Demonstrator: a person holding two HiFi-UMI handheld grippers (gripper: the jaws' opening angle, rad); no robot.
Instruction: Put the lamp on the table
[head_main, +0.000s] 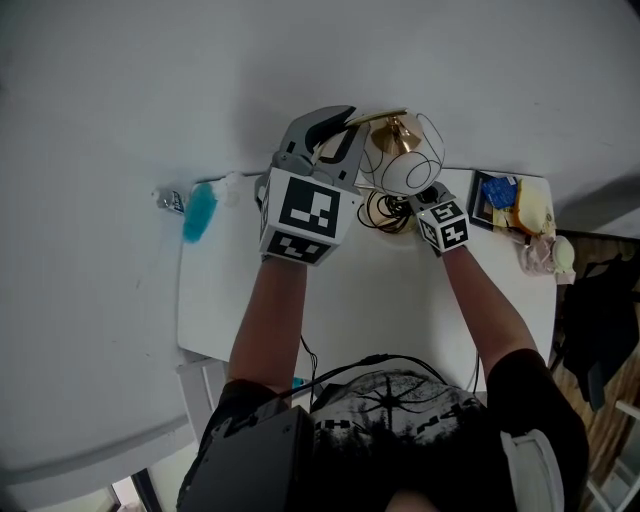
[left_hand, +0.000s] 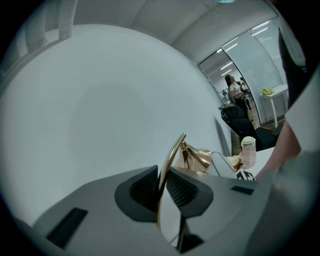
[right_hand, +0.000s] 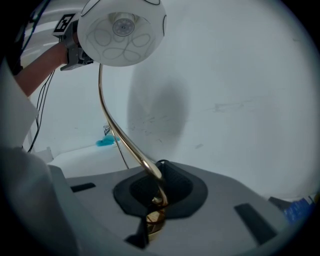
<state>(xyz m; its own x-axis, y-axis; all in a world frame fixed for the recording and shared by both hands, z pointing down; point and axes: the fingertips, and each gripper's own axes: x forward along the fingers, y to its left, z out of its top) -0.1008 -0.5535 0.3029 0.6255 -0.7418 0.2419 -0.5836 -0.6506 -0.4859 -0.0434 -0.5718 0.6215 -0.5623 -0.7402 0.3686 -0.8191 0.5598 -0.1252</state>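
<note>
While closed narrow on the thin gold stem of the lamp, left gripper fingers pressing it from both sides, only the width of the stem between them. Just beyond these fingers, the gold cone of the lamp. Right gripper fingers almost fully together, pinching the lower, curved part of the same stem. High above the right fingers, the white globe shade, with thin wire loops around it.

Lamp held between both grippers over the far edge of the white table, close to the wall; impossible to tell whether its base touches the tabletop. Near the right fingers, below the shade, a coil of black cable. Well to the left of the left fingers, a turquoise brush-like thing at the table corner. To the right of the right fingers, a blue packet. Far beyond, in an office room, a standing person and a dark chair.
</note>
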